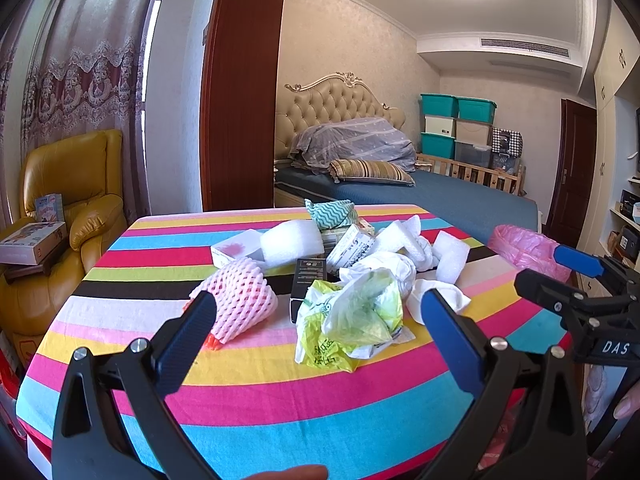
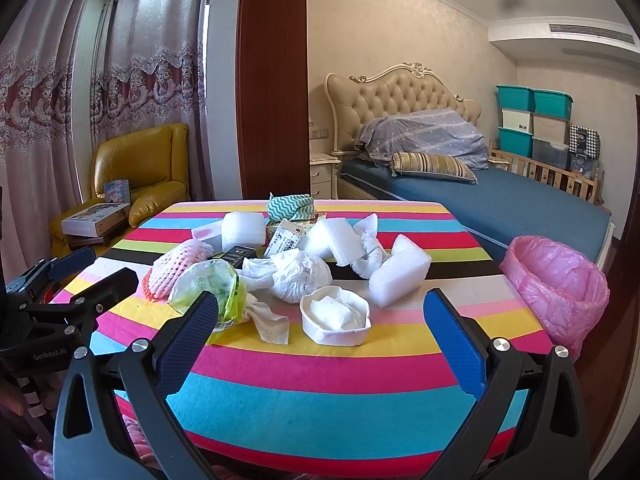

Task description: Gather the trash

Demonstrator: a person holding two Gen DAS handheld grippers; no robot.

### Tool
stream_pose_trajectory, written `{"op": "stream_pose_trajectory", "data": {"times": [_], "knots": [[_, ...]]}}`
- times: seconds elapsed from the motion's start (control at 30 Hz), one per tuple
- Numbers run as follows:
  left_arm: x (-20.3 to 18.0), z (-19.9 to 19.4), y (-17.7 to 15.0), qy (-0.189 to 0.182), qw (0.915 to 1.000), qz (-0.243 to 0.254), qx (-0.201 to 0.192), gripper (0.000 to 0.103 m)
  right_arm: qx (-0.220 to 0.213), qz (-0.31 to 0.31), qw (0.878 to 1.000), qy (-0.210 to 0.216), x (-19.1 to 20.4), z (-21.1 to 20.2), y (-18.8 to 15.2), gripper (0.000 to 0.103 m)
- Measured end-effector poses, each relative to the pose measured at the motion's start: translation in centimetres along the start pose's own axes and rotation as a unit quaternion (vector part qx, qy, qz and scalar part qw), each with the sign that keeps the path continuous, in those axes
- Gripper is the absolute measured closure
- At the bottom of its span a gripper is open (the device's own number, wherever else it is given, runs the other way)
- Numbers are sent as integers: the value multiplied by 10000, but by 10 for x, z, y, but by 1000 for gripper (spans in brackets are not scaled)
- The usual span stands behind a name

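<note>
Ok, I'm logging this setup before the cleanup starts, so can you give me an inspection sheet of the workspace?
Surface: striped tablecloth, near half bare.
Job's things: pink foam fruit net, green-and-white plastic bag, white paper bowl, foam blocks, cartons and crumpled paper, piled mid-table; pink-lined bin at the table's right.
Clutter: teal zigzag cloth.
Grippers: left hand-held gripper and right hand-held gripper open, holding nothing.
Cables: nothing seen.
Surroundings: bed, yellow armchair, storage boxes.

Left gripper (image 1: 320, 316) with fingers wide apart and empty, right gripper (image 2: 320, 316) also spread and empty, both pointing toward 12 o'clock, side by side
</note>
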State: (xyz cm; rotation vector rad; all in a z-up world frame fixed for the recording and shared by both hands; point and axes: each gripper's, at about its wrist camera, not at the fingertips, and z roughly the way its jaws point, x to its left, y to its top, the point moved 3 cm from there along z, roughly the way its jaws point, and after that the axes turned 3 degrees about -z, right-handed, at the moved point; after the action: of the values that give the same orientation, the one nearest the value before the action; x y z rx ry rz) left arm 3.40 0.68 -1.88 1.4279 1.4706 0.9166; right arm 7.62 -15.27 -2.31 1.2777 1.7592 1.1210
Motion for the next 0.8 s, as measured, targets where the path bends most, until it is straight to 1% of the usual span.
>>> {"op": "stream_pose_trajectory", "data": {"times": [0.23,0.8], "knots": [[-2,3,-1,22,10000,47,41,4,33,80,10000,-46,-4,1,0,7],[-4,0,-2,-11,10000,86,-14,4,33,105,9999,-99,-8,0,0,7]]}}
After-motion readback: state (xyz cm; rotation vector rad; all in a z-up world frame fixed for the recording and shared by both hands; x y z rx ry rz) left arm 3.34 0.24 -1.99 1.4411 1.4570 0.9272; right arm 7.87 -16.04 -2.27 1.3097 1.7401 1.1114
